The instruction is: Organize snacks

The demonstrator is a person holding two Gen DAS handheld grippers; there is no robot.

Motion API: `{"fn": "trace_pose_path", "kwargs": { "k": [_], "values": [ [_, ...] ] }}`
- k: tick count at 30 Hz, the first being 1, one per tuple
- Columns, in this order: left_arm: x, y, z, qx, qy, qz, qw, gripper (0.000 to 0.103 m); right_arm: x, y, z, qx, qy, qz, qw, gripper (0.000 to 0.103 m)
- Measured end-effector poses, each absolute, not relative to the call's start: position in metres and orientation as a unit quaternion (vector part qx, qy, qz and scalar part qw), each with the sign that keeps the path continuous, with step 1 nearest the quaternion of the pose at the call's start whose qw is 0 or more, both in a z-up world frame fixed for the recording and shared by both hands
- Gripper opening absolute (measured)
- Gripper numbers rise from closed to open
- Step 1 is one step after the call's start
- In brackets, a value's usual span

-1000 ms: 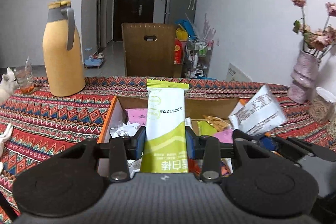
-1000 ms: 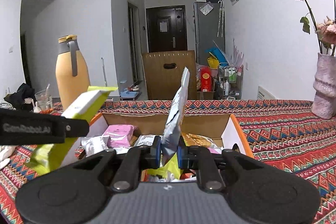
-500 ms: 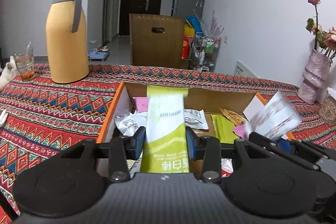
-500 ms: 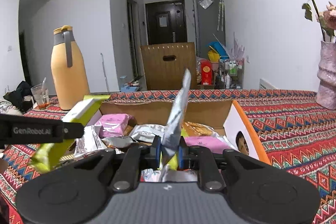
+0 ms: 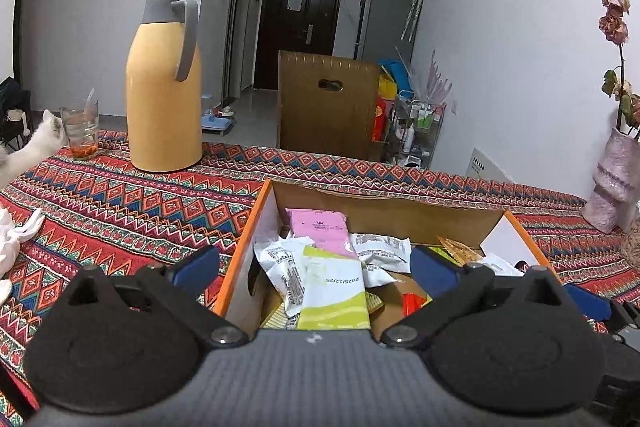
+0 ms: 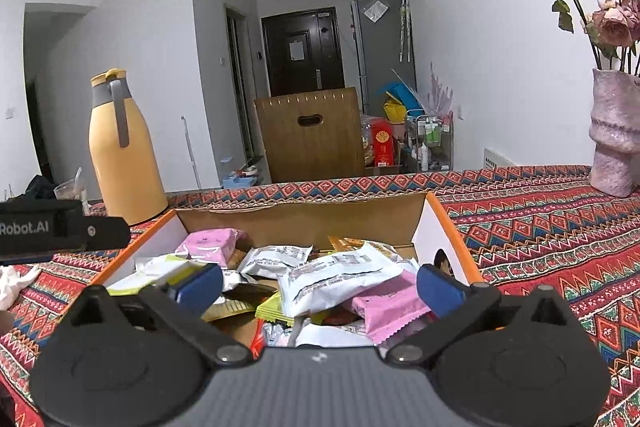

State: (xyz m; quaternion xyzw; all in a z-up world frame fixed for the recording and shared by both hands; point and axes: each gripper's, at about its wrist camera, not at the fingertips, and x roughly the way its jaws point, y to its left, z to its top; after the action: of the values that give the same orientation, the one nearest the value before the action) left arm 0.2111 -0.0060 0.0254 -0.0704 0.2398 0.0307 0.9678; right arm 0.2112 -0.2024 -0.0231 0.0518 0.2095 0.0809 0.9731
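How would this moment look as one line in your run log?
left claw: opening, green packet dropped in box | right claw: opening, white packet dropped in

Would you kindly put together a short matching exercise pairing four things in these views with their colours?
Things:
1. thermos jug
2. vase
3. snack box rim
4. date-stamped bar wrapper

Colours:
A. orange
B. white and lime green
C. yellow with a grey handle
D. pale pink

Pairs: 1-C, 2-D, 3-A, 4-B
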Motion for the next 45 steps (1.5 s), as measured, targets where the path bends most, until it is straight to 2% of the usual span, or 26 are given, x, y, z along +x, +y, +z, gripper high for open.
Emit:
{"fn": "trace_pose_path", "kwargs": {
  "k": [14,22,34,45],
  "values": [
    [0.172,-0.005,0.06,-0.063,0.199,0.025,0.978,0.103,0.167,-0.204,0.014,0.035,0.162,0.077,0.983,0.103],
    [0.129,-0.002,0.06,-0.048,0.208,0.005,0.977,0.103,0.118,-0.213,0.024,0.036,0.15,0.077,0.985,0.103],
    [0.07,-0.001,0.032,-0.022,0.227,-0.015,0.974,0.103,0.06,-0.221,0.003,0.036,0.187,0.082,0.978,0.103],
    [0.047,0.013,-0.022,-0.022,0.296,-0.019,0.955,0.103,0.025,-0.229,-0.032,0.042,0.246,0.077,0.965,0.103]
  ]
}}
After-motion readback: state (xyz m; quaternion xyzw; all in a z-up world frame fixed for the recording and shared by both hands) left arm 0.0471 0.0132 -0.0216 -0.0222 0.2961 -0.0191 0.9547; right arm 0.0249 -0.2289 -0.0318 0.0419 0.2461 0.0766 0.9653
